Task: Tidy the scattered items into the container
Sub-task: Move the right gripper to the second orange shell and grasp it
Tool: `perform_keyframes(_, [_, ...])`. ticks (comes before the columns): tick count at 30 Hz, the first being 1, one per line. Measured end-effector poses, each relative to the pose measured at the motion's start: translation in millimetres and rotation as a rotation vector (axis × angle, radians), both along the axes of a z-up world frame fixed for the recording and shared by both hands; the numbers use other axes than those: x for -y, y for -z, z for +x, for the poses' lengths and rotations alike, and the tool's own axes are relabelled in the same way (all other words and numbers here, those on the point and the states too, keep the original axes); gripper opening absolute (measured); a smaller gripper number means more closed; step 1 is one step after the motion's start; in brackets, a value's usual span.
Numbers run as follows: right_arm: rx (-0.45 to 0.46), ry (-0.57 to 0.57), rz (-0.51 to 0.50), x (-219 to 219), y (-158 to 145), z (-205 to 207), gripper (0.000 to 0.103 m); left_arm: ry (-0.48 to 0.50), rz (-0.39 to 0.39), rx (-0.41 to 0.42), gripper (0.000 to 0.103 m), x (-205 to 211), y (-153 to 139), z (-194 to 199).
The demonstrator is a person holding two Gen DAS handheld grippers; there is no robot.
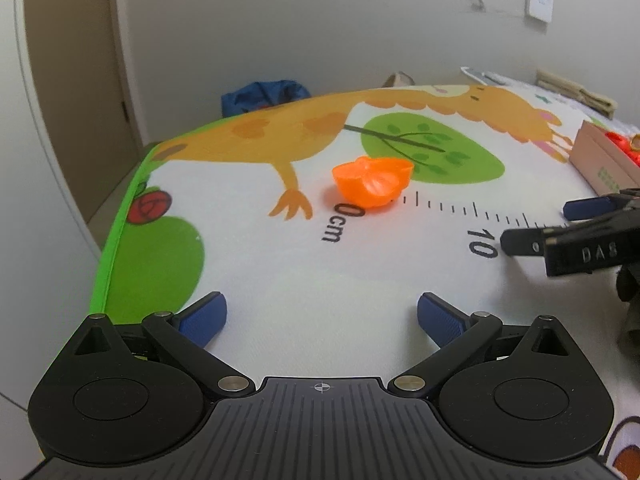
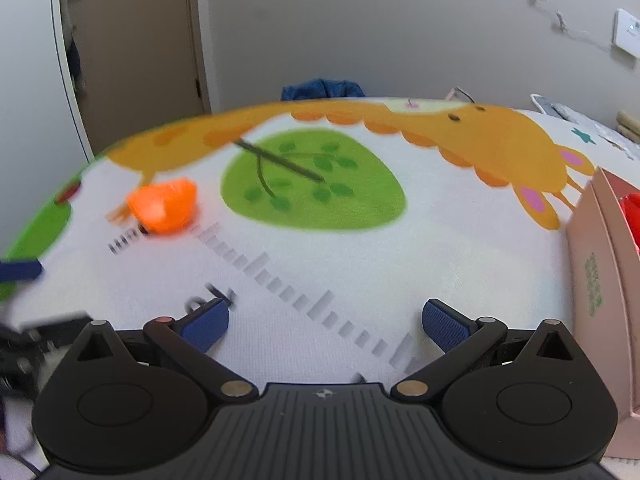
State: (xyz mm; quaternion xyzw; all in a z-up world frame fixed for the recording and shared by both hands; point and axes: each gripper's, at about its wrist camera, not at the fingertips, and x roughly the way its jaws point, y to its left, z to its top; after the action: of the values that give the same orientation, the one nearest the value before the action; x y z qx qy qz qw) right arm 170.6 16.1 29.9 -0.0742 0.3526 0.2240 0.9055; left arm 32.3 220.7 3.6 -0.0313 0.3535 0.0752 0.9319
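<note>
An orange plastic toy [image 1: 373, 181] lies on the printed mat by the "0cm" ruler mark, just ahead of my left gripper [image 1: 322, 318], which is open and empty. The right wrist view shows the same orange toy [image 2: 164, 206], blurred, far to the left of my right gripper [image 2: 325, 322], also open with nothing between its blue pads. A cardboard box [image 1: 600, 160] holding red and orange pieces sits at the mat's right edge; the box wall [image 2: 596, 280] stands close to the right gripper's right finger. The right gripper's fingers [image 1: 520, 242] enter the left wrist view from the right.
The mat [image 1: 360, 272] with a giraffe, a green leaf and a ruler covers a raised surface whose green-trimmed edge [image 1: 116, 232] drops off at left. A blue bundle [image 1: 264, 96] lies beyond the far edge by the wall. A door [image 2: 132, 40] stands at back left.
</note>
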Motion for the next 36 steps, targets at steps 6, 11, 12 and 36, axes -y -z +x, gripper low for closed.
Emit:
perform_keyframes(6, [0.036,-0.173,0.095,-50.2,-29.5,10.5,0.087,-0.001,0.002,0.006,0.103,0.4,0.4,0.2])
perform_keyframes(11, [0.06,-0.29,0.03,-96.9,-28.7,20.9,0.082,-0.002,-0.001,0.009,0.103,0.3,0.4,0.1])
perform_keyframes(12, [0.054,-0.308,0.01,-104.6,-25.8,22.6,0.077,-0.002,-0.003,0.01,0.103,0.2,0.3,-0.1])
perform_keyframes(36, [0.064,-0.05,-0.016,19.0,-30.3,-73.7,0.058,0.064,-0.047,0.054,0.103,7.9,-4.8,-4.3])
